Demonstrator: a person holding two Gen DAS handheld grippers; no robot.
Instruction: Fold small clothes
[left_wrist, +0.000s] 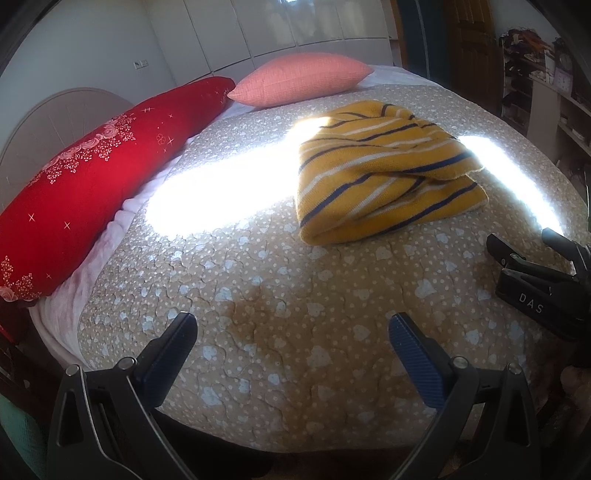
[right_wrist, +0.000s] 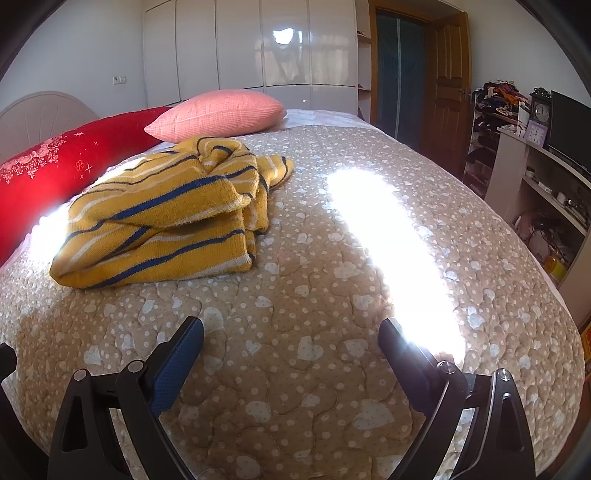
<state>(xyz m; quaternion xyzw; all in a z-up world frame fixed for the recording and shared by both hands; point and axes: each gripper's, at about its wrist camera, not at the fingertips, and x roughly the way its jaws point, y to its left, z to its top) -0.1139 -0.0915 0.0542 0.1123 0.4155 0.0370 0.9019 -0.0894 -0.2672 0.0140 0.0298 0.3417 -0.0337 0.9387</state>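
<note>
Yellow striped sweater (left_wrist: 384, 173) (right_wrist: 166, 218) is lying folded on the bed quilt (left_wrist: 280, 295), near pink pillow (left_wrist: 299, 79). Left hand-held gripper (left_wrist: 291, 332) and right hand-held gripper (right_wrist: 291, 336) are hovering spread wide, grasping nothing.

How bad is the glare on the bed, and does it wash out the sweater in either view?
Left wrist view: a blown-out sun band crosses the quilt and clips the sweater's far-left corner; the rest reads clearly. Right wrist view: a white strip runs down the quilt right of the sweater, flaring over the right finger; only the sweater's left edge is washed out. Fisheye bending in both.
</note>
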